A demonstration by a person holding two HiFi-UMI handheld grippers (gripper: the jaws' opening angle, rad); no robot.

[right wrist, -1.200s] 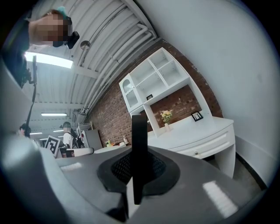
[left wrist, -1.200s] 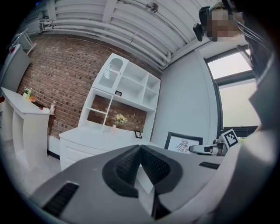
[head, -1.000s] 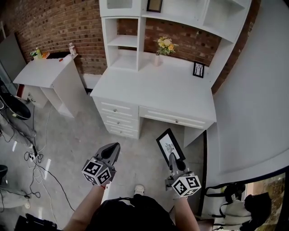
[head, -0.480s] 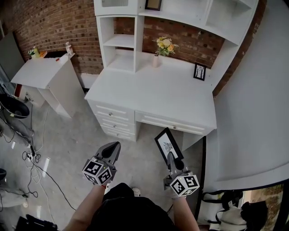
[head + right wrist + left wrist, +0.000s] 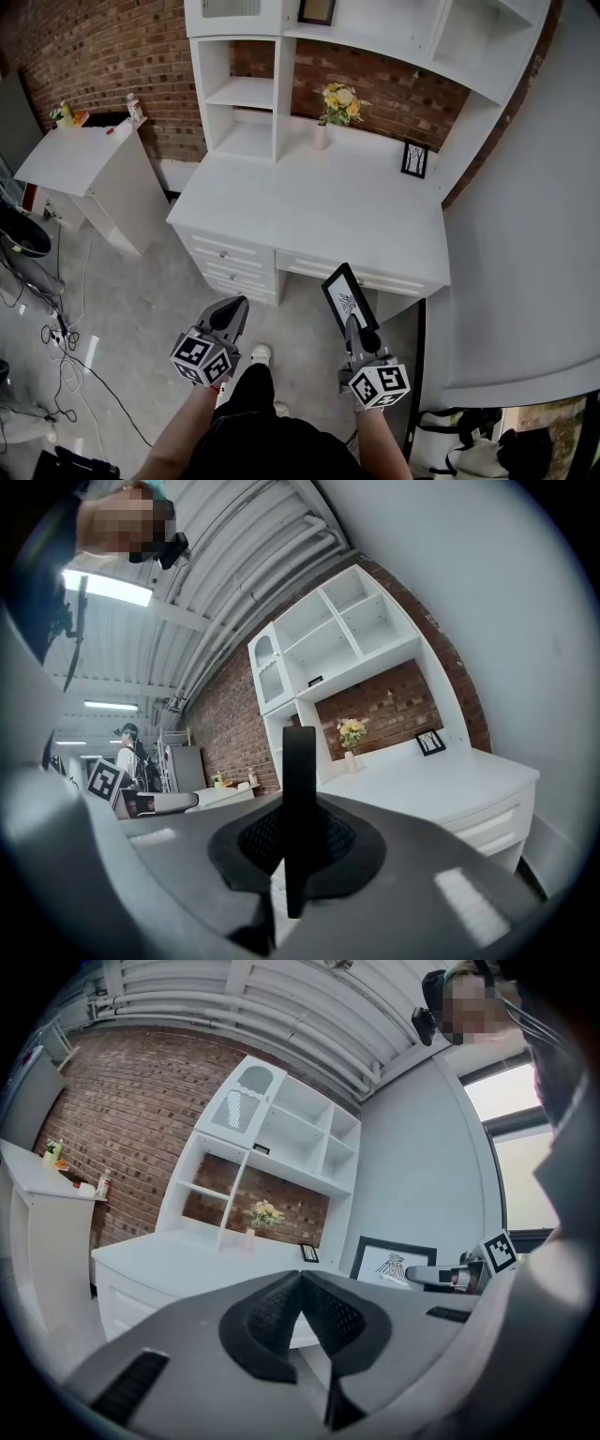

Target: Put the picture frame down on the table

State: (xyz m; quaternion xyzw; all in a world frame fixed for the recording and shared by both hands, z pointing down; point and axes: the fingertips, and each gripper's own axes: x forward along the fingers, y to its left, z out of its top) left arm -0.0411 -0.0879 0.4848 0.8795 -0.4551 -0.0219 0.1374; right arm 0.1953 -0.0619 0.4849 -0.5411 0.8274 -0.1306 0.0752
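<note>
Black-framed and thin, the rectangular picture frame (image 5: 349, 298) sits pinched by one edge in our right gripper (image 5: 352, 325), short of the white counter's (image 5: 309, 206) front edge, which we might clip; our left gripper (image 5: 238, 306) is closed, empty.

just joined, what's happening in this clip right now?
A person stands facing the white desk with a gripper in each hand. The right gripper is shut on a black picture frame, held in the air in front of the desk. The left gripper is shut and empty. The frame is not yet set down.
</note>
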